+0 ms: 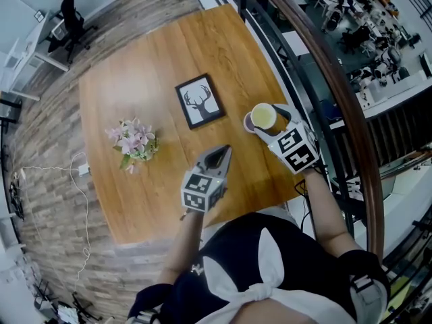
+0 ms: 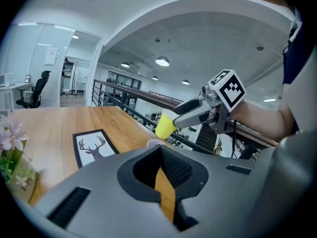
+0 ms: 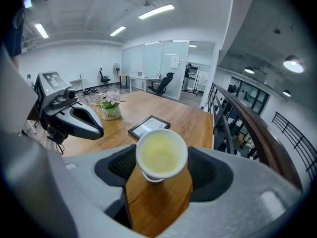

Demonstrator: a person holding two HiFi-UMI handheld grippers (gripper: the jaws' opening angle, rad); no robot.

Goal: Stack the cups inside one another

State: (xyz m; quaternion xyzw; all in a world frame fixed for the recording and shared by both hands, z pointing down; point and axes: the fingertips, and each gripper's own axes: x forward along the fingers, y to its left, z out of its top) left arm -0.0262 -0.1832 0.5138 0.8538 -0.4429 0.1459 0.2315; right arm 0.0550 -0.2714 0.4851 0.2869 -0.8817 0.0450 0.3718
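My right gripper (image 1: 268, 122) is shut on the yellow cup (image 1: 262, 116) and holds it in the air near the table's right edge. From the left gripper view the yellow cup (image 2: 164, 125) hangs tilted just above a pale lilac cup (image 2: 154, 143) that stands on the wooden table (image 1: 148, 66). Part of the pale cup's rim (image 1: 248, 123) shows beside the yellow one. The right gripper view looks straight into the yellow cup (image 3: 161, 155) between the jaws. My left gripper (image 1: 219, 155) hovers over the table's near side, shut and holding nothing, about a hand's width left of the cups.
A framed deer picture (image 1: 200, 101) lies in the middle of the table, and a small pot of pink flowers (image 1: 135, 140) stands to the left. A dark railing (image 1: 324, 79) runs close along the table's right edge. A white cable (image 1: 74, 174) lies on the floor at the left.
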